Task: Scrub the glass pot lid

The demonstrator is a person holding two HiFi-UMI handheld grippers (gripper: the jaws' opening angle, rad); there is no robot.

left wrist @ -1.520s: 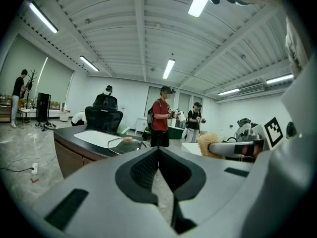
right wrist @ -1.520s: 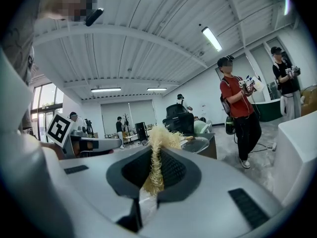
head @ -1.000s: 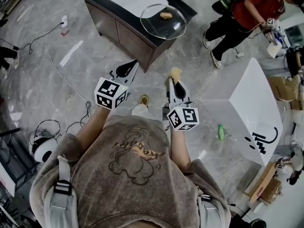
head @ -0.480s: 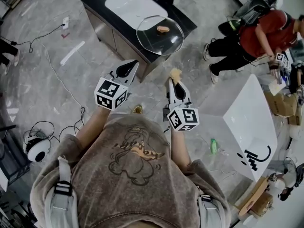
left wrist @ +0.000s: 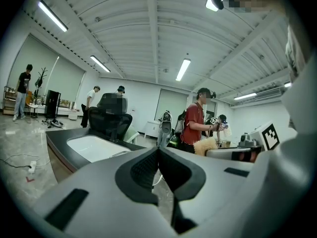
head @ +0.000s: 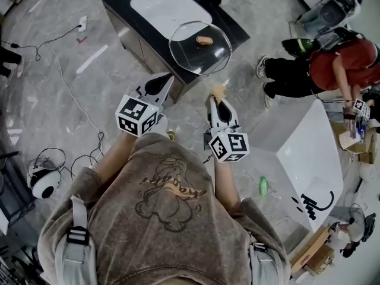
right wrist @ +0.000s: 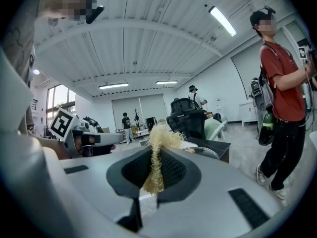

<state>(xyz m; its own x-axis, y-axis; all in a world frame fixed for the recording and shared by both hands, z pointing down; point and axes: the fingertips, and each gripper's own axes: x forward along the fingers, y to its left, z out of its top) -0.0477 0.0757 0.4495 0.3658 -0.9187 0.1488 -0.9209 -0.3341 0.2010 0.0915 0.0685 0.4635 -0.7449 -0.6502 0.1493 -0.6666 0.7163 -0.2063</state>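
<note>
I am looking at the lid (head: 189, 53) in the upper middle of the head view; it is sitting dome-up on the dark counter (head: 122, 8), clear glass with a tan knob (head: 205, 40), beside a white basin (head: 169, 8); my left gripper (left wrist: 158, 151) is pressing its jaws together on nothing; my right gripper (right wrist: 155, 158) is clamping a straw-coloured scrubber (right wrist: 159, 135).

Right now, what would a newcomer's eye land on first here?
The glass lid on the dark counter's near corner, just ahead. The right gripper is shut on a straw-coloured scrubber; the left gripper is shut and empty.
</note>
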